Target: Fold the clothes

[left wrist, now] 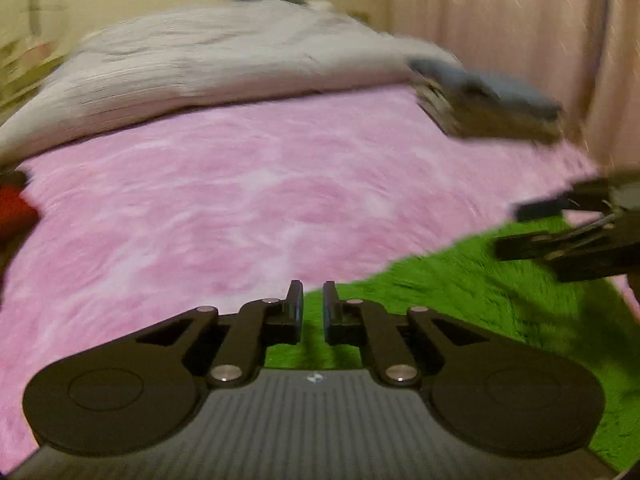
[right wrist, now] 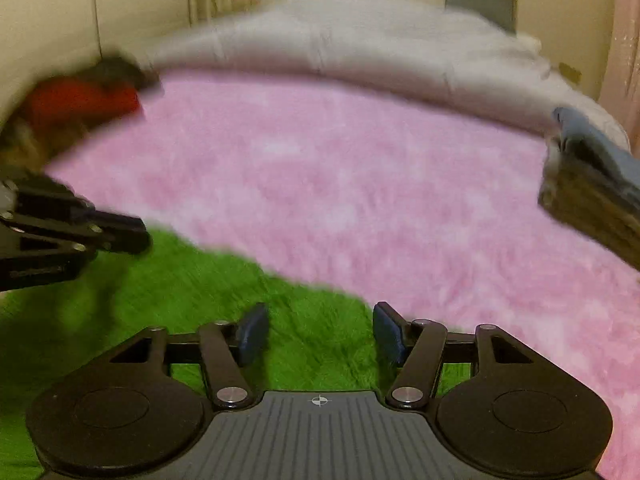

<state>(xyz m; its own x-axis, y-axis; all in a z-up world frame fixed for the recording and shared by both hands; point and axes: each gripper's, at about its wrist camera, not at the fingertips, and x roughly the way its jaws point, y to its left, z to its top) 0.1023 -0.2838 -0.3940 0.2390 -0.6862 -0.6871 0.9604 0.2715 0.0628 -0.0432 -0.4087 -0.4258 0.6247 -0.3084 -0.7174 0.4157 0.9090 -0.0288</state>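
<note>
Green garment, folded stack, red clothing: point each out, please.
green garment point(right wrist: 312, 320): right wrist view, middle of its fuzzy surface.
folded stack point(left wrist: 492, 108): left wrist view, side edge of its layers.
red clothing point(right wrist: 84, 102): right wrist view, centre.

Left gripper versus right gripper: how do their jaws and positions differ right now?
The left gripper has its jaws nearly together with a narrow gap; the right gripper is spread wide. The left sits at the edge of the fuzzy green garment, by the pink fleece blanket; the right is over the green. Both hold nothing.

Fuzzy green garment point(right wrist: 192, 292) lies spread flat on the pink blanket point(right wrist: 360, 184).
</note>
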